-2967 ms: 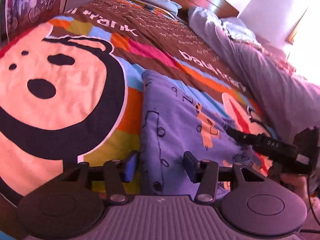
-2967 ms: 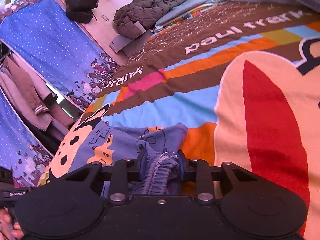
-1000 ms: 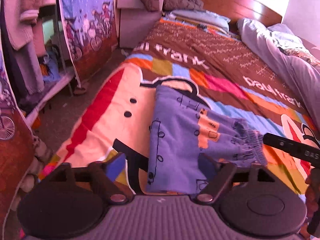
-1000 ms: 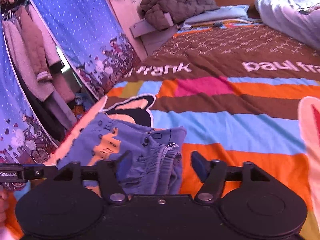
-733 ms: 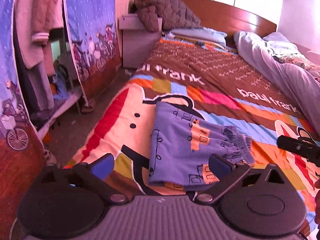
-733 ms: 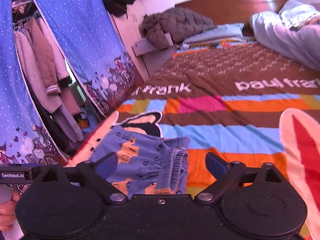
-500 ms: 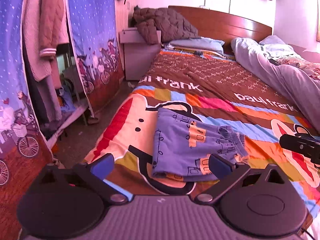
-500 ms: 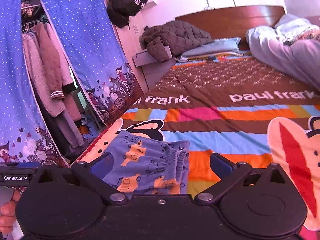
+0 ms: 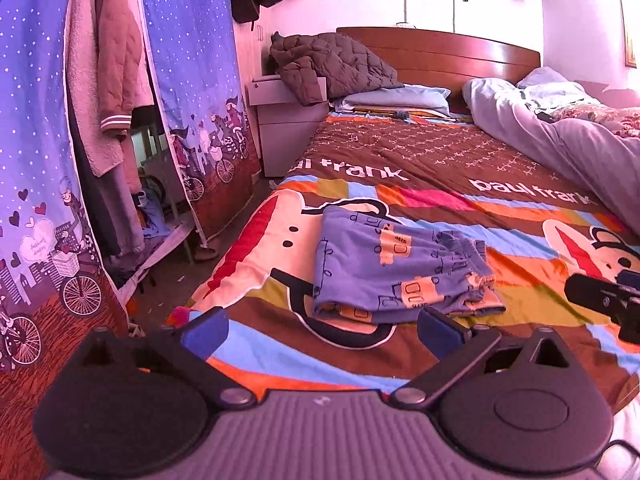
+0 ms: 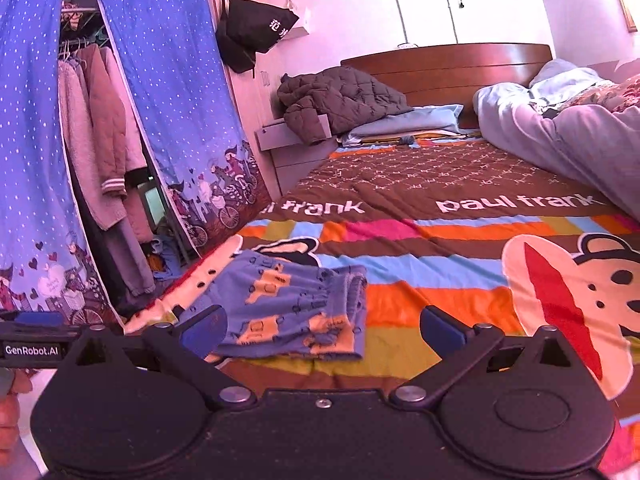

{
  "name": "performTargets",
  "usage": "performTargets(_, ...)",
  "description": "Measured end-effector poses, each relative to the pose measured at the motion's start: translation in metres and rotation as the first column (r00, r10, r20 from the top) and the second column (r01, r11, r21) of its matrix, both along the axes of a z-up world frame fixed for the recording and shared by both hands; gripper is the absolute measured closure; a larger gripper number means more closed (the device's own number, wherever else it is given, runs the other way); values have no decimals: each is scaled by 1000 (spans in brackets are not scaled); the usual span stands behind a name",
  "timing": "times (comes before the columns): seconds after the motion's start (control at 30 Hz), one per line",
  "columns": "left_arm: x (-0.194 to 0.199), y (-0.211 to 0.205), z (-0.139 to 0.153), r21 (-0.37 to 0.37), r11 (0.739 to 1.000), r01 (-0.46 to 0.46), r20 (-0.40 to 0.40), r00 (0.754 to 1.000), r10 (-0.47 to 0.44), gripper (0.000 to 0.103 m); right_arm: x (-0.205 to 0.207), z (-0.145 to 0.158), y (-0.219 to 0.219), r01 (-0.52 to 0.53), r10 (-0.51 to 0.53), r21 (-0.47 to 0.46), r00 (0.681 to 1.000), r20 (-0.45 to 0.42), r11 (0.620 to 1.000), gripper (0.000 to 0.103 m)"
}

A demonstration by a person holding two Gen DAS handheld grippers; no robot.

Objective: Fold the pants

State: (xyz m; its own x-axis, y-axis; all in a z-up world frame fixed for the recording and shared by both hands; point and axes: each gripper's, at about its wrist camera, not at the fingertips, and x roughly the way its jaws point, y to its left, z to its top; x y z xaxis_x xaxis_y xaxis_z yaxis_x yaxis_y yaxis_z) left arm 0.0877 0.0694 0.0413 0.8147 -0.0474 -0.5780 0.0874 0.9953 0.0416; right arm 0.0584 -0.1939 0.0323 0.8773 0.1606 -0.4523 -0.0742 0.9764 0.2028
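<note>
Small blue pants with orange cartoon prints lie folded into a compact rectangle near the left front corner of the bed; the right wrist view shows the same pants. My left gripper is open, well back from the pants and above the bed's near edge, nothing between its fingers. My right gripper is open too, with the pants lying beyond its blue pads. The right gripper's body shows at the right edge of the left wrist view.
A colourful striped bedspread covers the bed. A grey quilt is heaped at the right, a brown jacket on the nightstand. A blue curtained wardrobe with hanging clothes stands left. A hand holds the left gripper.
Both grippers let go of the pants, opened fully and pulled back and up from the bed. The pants stay folded on the bedspread and look smaller and farther off now.
</note>
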Motion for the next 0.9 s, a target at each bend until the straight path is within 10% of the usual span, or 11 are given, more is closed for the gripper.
performTargets(0.9, -38, 10, -35, -36, 998, -52, 20, 998, 53, 1, -42, -33, 22, -11, 9, -121, 1000, -15, 993, 1)
